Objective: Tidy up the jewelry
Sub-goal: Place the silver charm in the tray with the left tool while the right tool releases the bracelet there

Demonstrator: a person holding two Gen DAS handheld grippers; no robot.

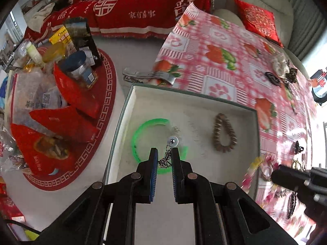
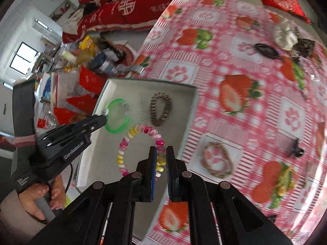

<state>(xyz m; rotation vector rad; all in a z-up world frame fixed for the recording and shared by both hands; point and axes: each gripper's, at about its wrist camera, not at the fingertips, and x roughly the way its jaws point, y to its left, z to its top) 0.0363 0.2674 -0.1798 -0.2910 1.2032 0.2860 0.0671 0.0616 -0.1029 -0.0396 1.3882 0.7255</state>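
Holding a pink-and-yellow coil bracelet (image 2: 141, 149) in the right gripper (image 2: 161, 151), fingers nearly closed on the loop's right side, rest of the loop hanging free to the left above the near part of the white tray (image 2: 114, 85). Gripping nothing definite with the left gripper (image 1: 164, 153): fingers a narrow gap apart, straddling a silver chain with a leaf charm (image 1: 165, 160) and a round bead at its far end; cannot tell if the pads actually pinch the chain. Lying flat in the tray: green open bangle (image 1: 141, 134) at the left, under and around the left gripper tips; brown beaded bracelet (image 1: 223, 135) to the right, well apart from it. Sitting on a pink strawberry-print tablecloth (image 1: 220, 57), tray at its left edge. Scattered on the cloth outside the tray: brownish ring-shaped bracelet (image 2: 217, 160) just beside the tray's right wall, black hair clip (image 2: 295, 148) further right, dark oval piece (image 2: 266, 51) and a pale crumpled item near the far edge. Cluttered side surface with red packets (image 1: 61, 120) and a jar to the left.
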